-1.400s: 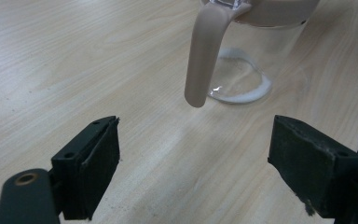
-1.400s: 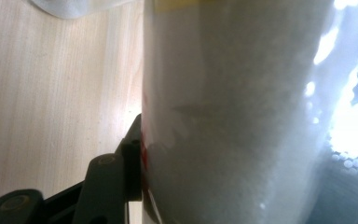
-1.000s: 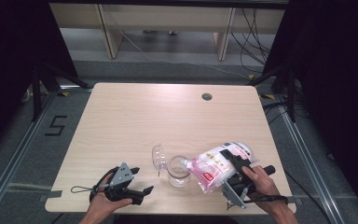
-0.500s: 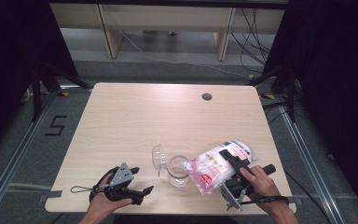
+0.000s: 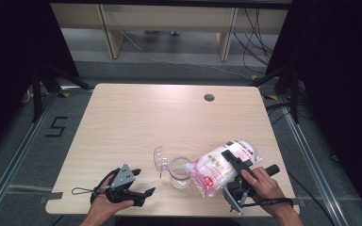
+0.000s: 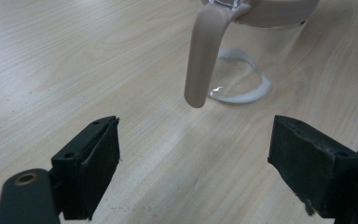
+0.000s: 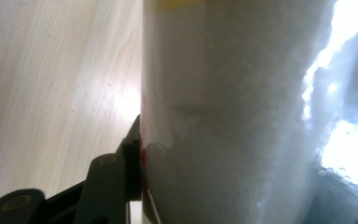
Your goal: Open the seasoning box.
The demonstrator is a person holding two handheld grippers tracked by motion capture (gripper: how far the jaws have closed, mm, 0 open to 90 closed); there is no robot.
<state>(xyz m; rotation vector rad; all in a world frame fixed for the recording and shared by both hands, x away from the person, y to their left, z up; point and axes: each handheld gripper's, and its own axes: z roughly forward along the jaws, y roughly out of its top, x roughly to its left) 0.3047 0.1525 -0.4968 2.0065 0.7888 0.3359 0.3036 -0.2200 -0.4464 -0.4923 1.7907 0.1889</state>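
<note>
Two grippers are at work low in the high view: our right gripper [image 5: 231, 165] squeezes a fat bag [image 5: 219, 167] of white grains and tips it toward the clear jar [image 5: 179, 173] in the lower middle, so we think the grains should pour in. Our left gripper [image 5: 141, 193] rests at the lower left with its jaws wide apart and nothing between them, ready to help. We cannot see the bag's mouth or any grains inside the jar.
</note>
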